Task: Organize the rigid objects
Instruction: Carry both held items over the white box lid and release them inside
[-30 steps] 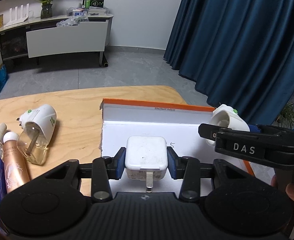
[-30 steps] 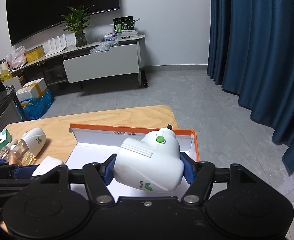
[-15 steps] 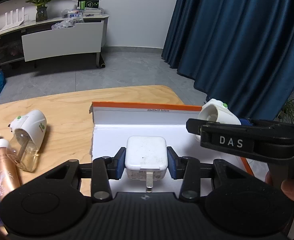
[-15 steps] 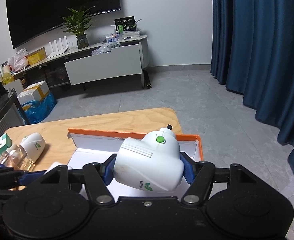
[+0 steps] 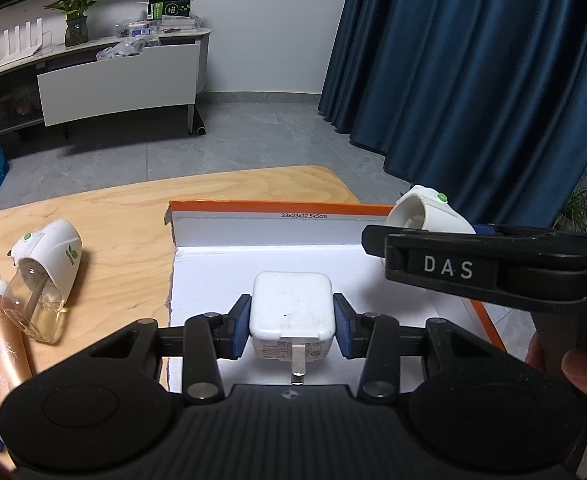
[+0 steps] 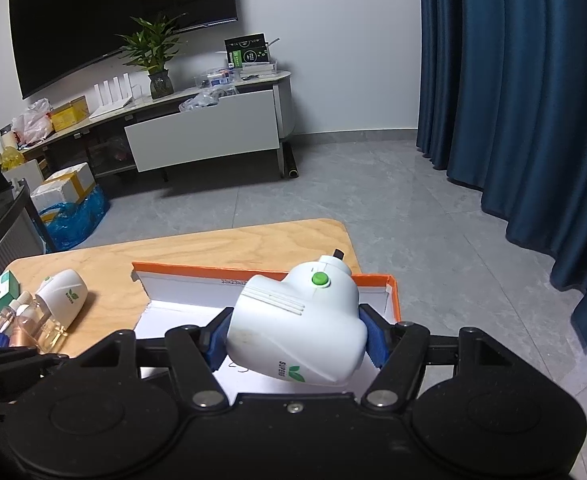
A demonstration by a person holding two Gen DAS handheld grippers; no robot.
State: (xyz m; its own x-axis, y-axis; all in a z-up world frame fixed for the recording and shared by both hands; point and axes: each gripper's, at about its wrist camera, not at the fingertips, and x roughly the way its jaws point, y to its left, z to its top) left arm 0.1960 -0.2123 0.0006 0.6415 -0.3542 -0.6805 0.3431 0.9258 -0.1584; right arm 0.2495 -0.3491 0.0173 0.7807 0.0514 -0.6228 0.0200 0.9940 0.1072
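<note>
Light wooden table (image 5: 113, 216) holds flat white cardboard box with orange rim (image 5: 277, 240).

Both grippers tilt down over box, side by side.

Right gripper (image 6: 297, 336): blue pads pinch fat white plastic plug-in bottle holder with green button (image 6: 297, 328), smooth and round, held above box's right side.

Left gripper (image 5: 292, 320): blue pads pinch small square white charger block (image 5: 291, 306), smooth, scuffed, metal prong facing camera, above box floor.

Second white holder with clear glass bottle (image 5: 49, 264) lies on table, left of box, beside pink tube (image 5: 3, 344).
</note>
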